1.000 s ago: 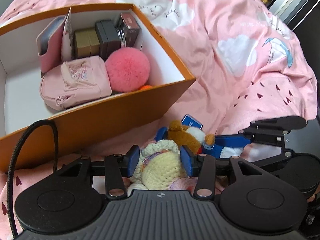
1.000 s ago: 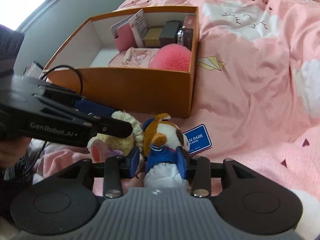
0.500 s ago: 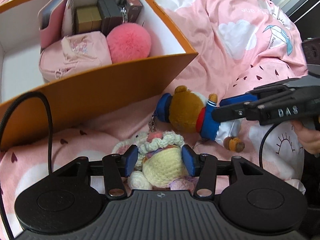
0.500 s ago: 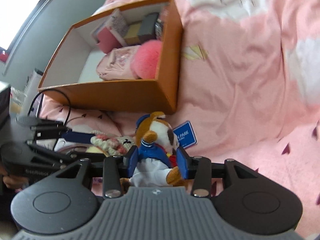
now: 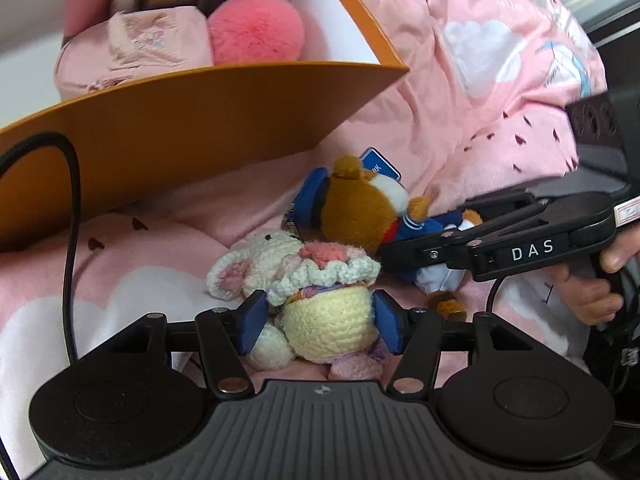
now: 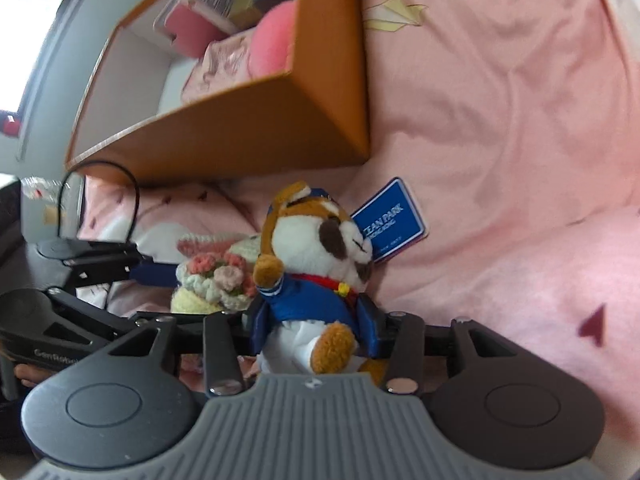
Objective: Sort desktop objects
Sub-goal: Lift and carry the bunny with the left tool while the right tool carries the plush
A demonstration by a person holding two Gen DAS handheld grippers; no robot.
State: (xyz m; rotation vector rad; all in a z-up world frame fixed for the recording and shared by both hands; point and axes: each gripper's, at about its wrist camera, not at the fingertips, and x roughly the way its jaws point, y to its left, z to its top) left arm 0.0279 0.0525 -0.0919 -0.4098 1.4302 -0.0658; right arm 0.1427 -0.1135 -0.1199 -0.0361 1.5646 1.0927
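While the left tongs (image 5: 320,322) clasp a cream crocheted bunny (image 5: 298,280), the right tongs (image 6: 310,326) pinch a brown sailor-suited plush (image 6: 316,256).

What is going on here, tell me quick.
A person is sorting toys off a pink bedspread. The left gripper is shut on a crocheted bunny doll; the right gripper is shut on a sailor plush. Neither is yet in the orange box behind them.
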